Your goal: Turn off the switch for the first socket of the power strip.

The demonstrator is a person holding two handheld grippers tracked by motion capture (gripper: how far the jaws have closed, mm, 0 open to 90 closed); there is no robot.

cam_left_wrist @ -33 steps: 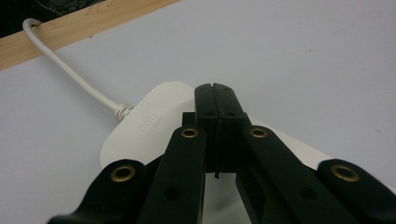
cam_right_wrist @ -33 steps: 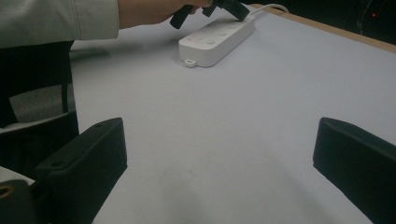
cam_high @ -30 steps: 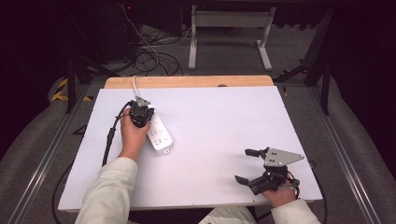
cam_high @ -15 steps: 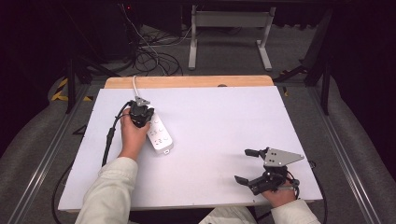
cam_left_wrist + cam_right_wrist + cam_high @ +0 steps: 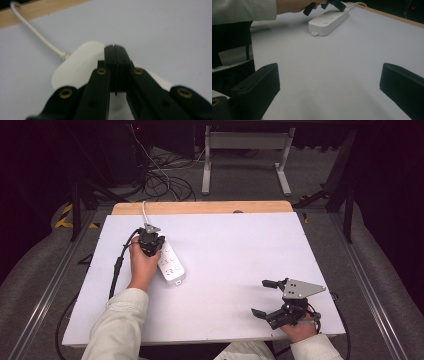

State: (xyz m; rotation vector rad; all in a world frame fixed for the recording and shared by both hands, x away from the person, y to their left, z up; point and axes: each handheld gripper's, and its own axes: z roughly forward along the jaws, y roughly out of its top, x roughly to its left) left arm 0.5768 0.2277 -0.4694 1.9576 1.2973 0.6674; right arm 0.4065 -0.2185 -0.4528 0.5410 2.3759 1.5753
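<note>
In the high view the left forearm, in a pale sleeve, rises from the bottom left of the frame, and the left hand (image 5: pixel 141 265) grips the left gripper (image 5: pixel 150 241) at left of centre, tips pointing down. In the left gripper view its black jaws meet, pressed flat together. At the lower right of the high view the right hand (image 5: pixel 300 330) holds the right gripper (image 5: pixel 261 297), jaws spread wide and aimed left.
</note>
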